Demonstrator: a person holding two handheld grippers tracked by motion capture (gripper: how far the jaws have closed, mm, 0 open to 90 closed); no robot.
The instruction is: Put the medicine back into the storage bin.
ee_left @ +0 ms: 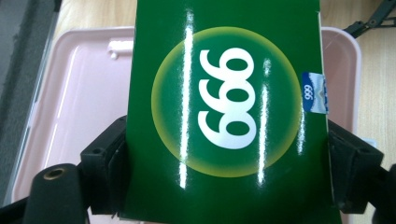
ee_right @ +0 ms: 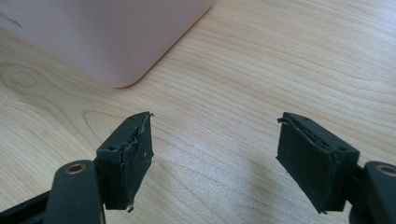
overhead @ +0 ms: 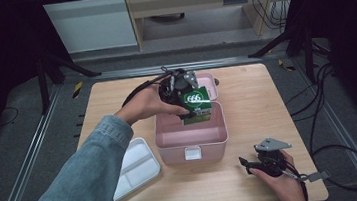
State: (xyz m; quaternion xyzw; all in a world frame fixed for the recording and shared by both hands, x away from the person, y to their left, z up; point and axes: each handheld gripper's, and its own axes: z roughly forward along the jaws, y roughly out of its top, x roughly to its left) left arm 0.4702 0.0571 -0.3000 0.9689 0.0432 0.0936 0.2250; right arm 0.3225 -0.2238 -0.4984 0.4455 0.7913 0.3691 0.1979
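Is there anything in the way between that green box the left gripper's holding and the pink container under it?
Nothing visible. The green box, clamped in the left gripper, hangs over the open pink container, whose visible interior looks bare.

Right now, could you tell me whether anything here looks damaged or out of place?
Yes: the black pads of the right gripper look worn, with ragged, torn edges. Otherwise nothing stands out: the left gripper holds the green box squarely over the open pink container on the table.
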